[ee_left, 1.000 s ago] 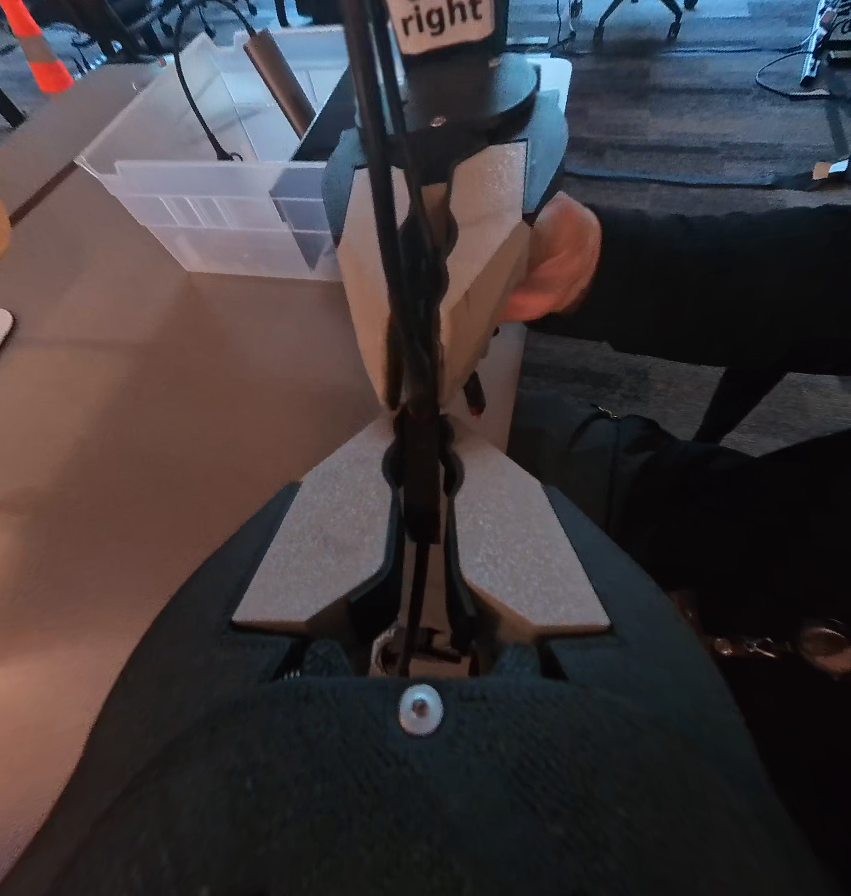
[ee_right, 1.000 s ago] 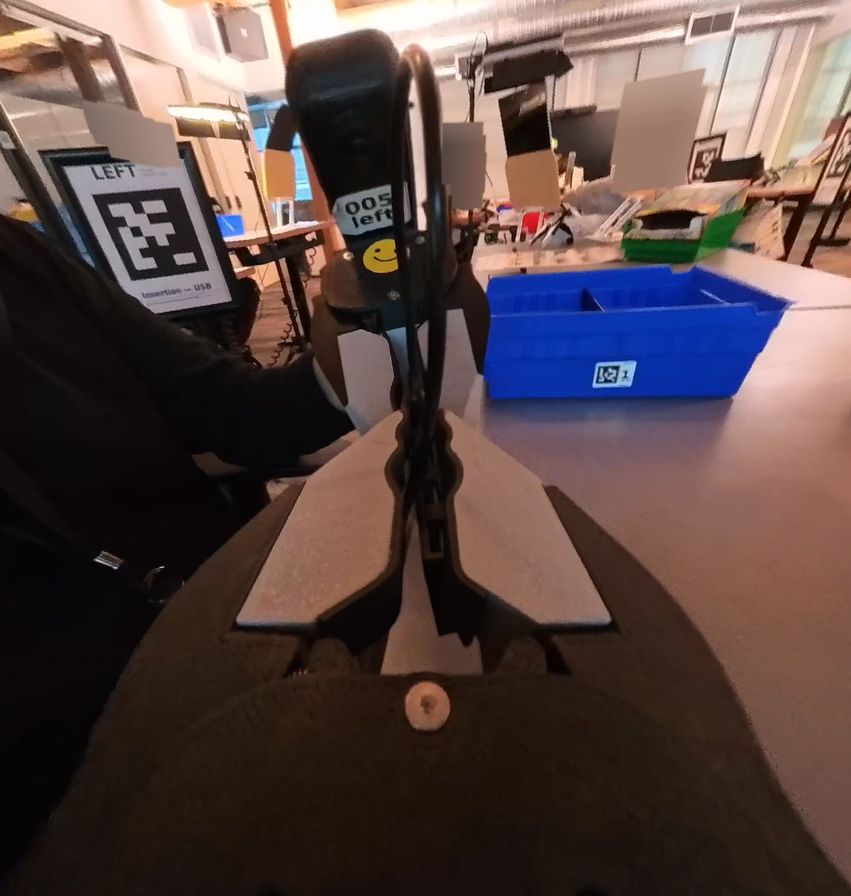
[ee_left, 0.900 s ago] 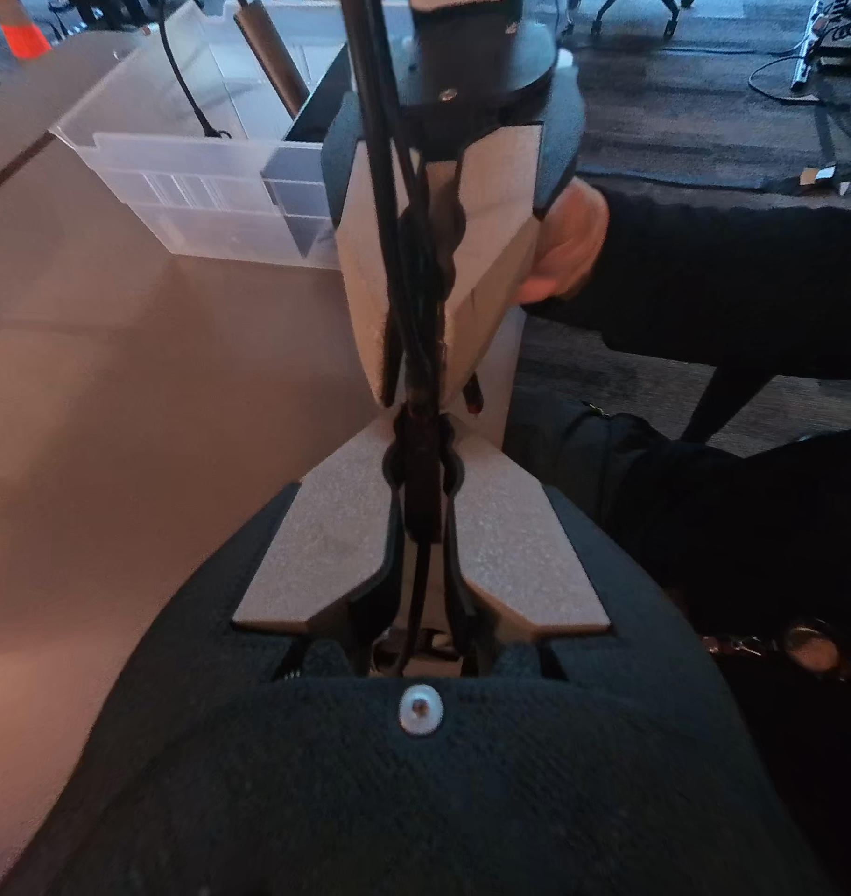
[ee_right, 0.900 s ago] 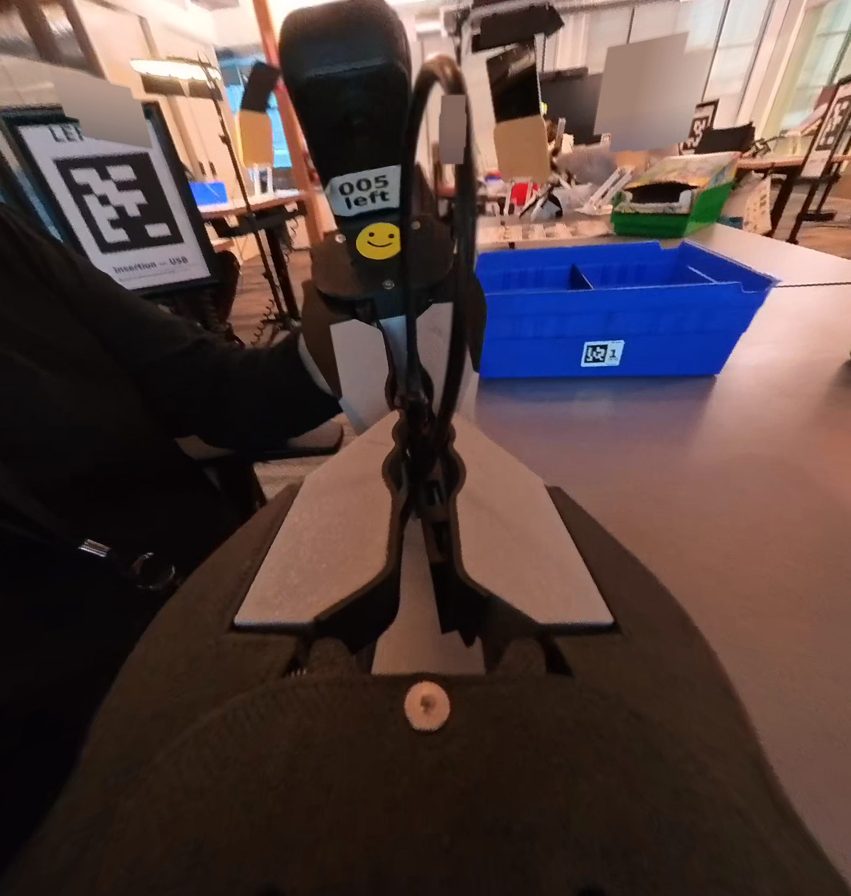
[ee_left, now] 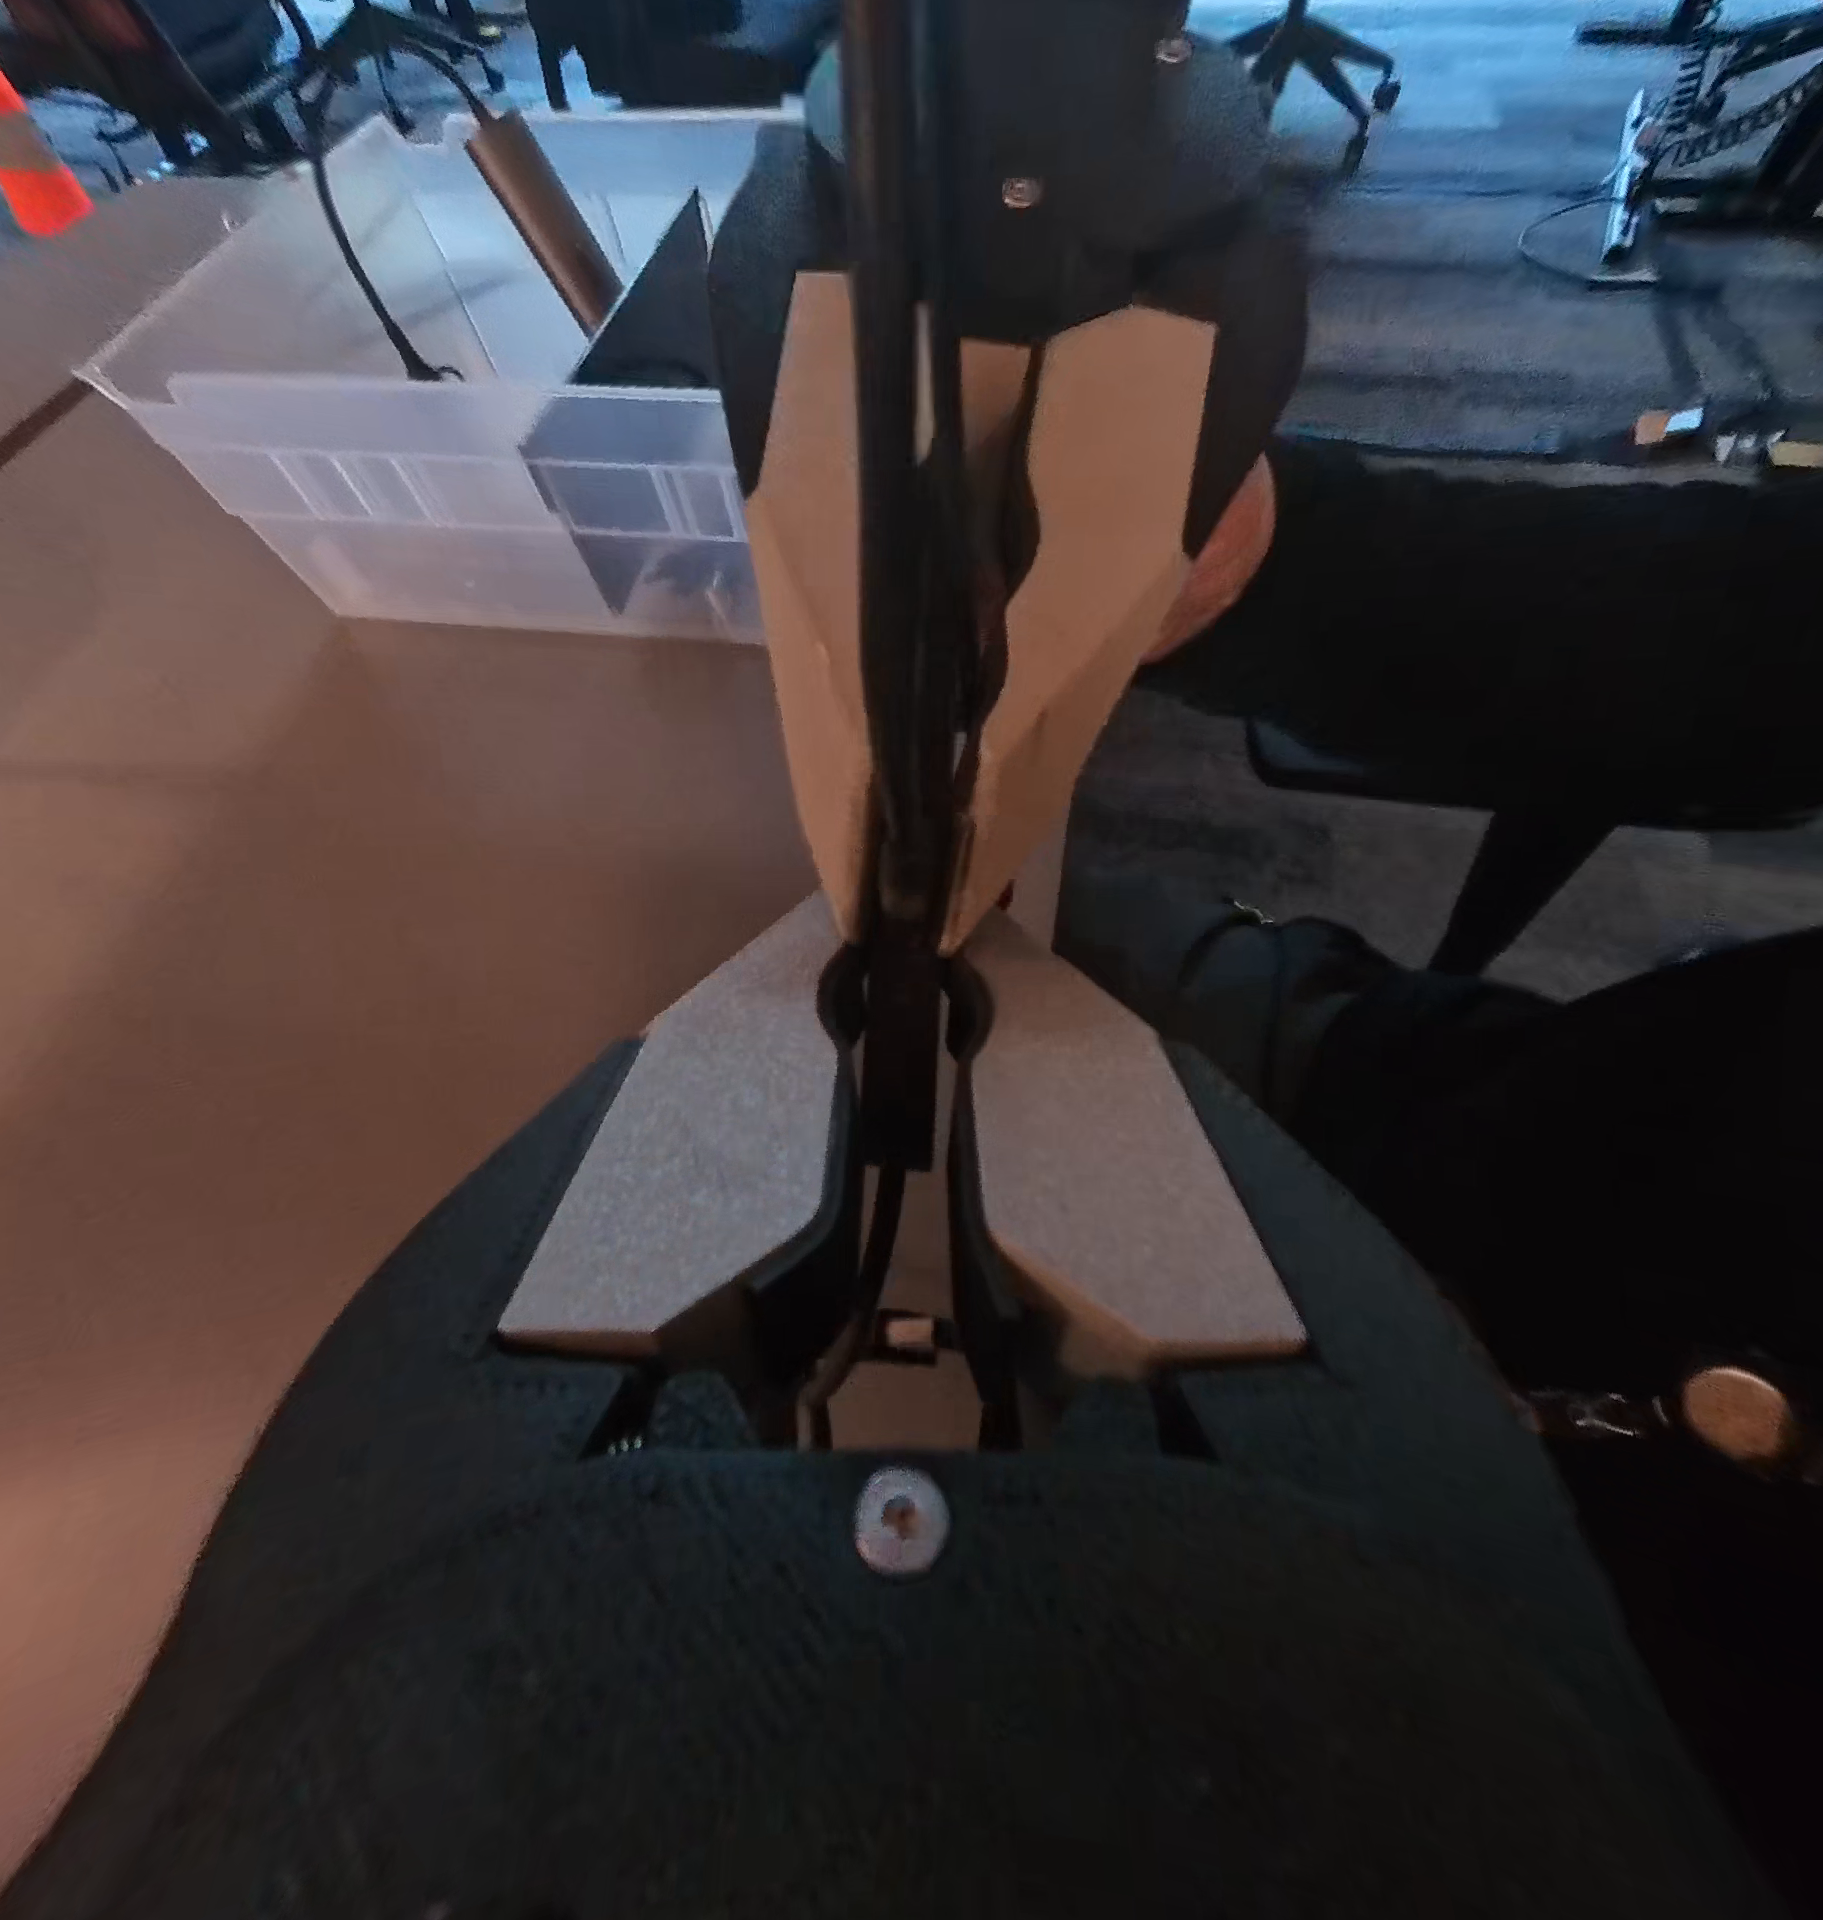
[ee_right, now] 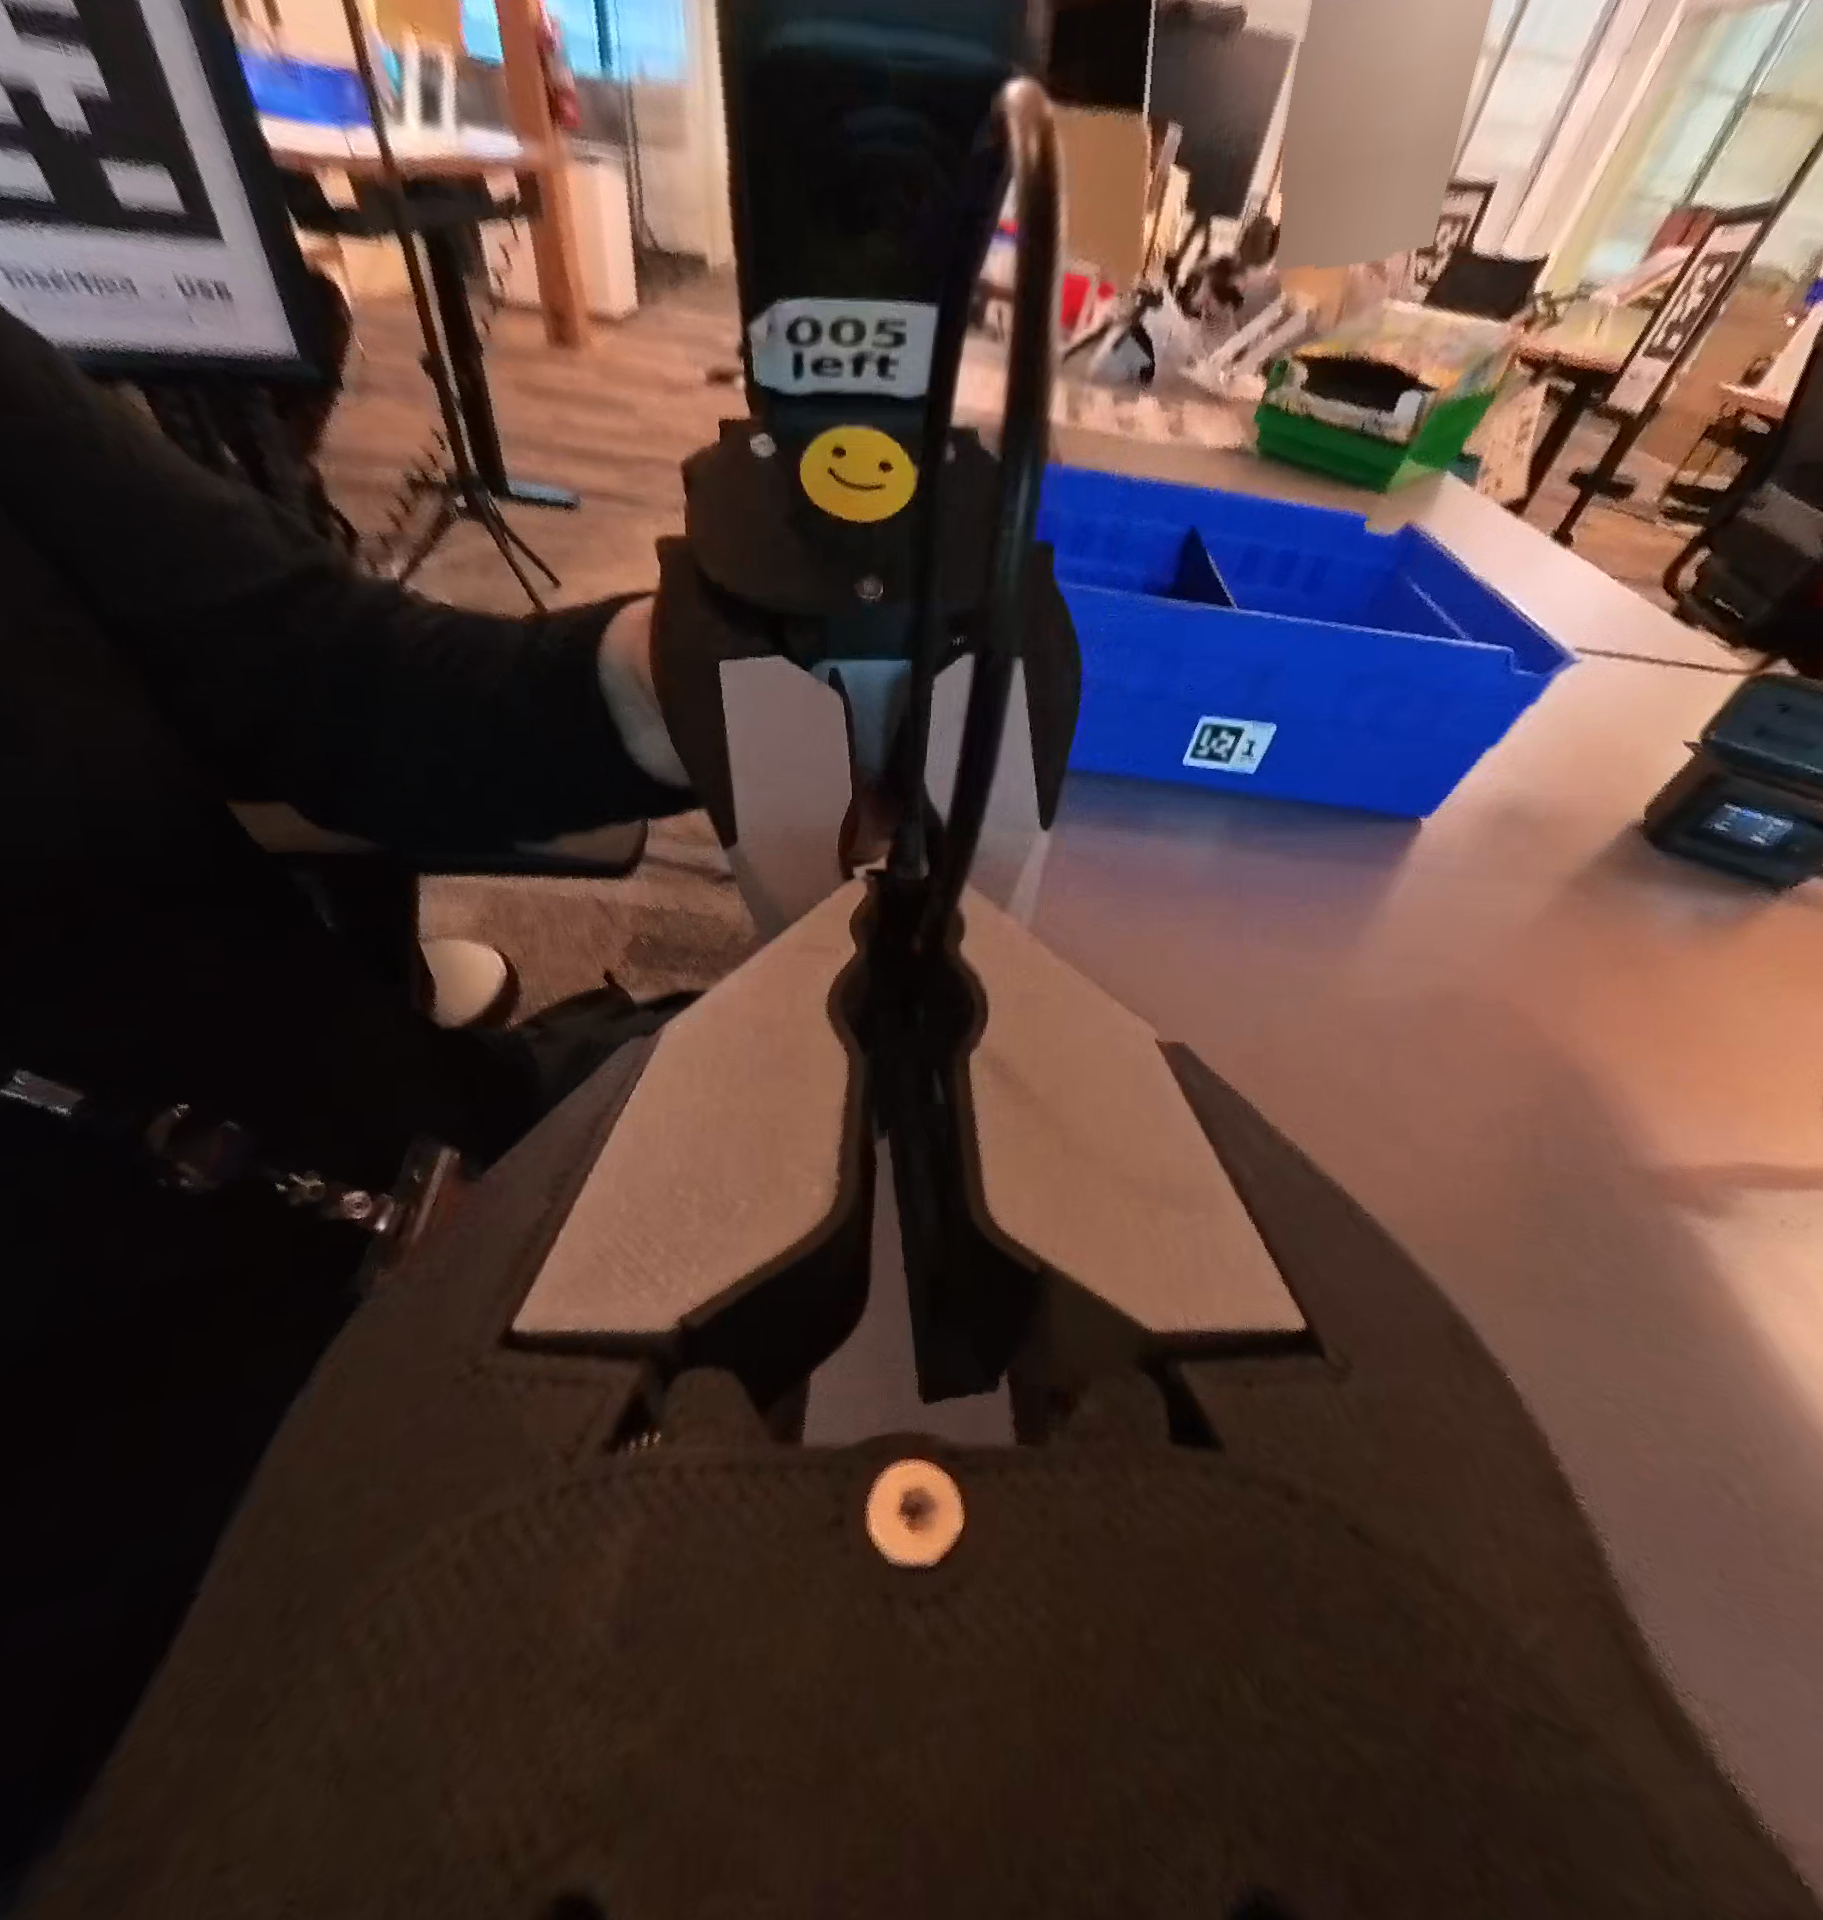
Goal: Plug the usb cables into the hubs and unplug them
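1. Contact between the two grippers is seen in both wrist views: the left gripper [ee_left: 899, 997] and the right gripper [ee_right: 912, 935] are held tip to tip, above the edge of the counter [ee_left: 315, 883].
2. A flat black body, judged to be the hub [ee_left: 902, 1081], is clamped in the narrow jaws of the left gripper, with thin black cable [ee_left: 891, 468] running forward from it.
3. A black plug end, judged to be the usb cable [ee_right: 948, 1299], is pinched in the nearly closed jaws of the right gripper; its lead [ee_right: 1026, 416] is looped up ahead of the jaws.
4. Whether the plug is seated, going in or coming out cannot be told, since the joint is hidden where the tips meet.
5. One plugging or unplugging is therefore judged to be in hand.
6. A clear bin [ee_left: 419, 499] lies ahead and left of the left jaws, with a cable in it; a blue bin [ee_right: 1302, 675] lies ahead and right of the right jaws. How many cables remain cannot be told.
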The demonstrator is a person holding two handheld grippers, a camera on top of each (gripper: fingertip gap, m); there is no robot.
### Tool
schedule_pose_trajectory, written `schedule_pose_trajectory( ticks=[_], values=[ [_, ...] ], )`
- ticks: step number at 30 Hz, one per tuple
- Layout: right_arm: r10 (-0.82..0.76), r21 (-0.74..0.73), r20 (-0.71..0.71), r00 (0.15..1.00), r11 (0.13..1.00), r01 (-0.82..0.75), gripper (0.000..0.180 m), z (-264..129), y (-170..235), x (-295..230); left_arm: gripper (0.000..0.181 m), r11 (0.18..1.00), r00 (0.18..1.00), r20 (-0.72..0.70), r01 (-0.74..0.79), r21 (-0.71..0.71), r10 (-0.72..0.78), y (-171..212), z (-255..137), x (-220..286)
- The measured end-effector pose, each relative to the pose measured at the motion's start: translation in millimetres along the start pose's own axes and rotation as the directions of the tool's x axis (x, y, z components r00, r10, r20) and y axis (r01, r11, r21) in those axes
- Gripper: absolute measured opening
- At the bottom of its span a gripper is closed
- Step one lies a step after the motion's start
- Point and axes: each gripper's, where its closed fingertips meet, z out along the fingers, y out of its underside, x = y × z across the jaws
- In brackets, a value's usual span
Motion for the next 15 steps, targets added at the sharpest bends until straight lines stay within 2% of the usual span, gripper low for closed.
schedule_pose_trajectory(
  ticks=[9, 15],
  values=[
    [0.082, 0.18, 0.03, 0.996, 0.98, -0.086, 0.003, -0.9, -14.0, 3.5, 0.008, 0.999, 0.999, -0.012, 0.03, 0.045, -0.029, -6.5, -10.1, -1.4],
    [0.143, 0.244, 0.05, 0.988, 0.958, -0.151, 0.003, -2.7, -19.1, 7.0, 0.009, 0.996, 0.998, -0.03, 0.056, 0.073, -0.054, -10.3, -12.8, -2.4]
  ],
)
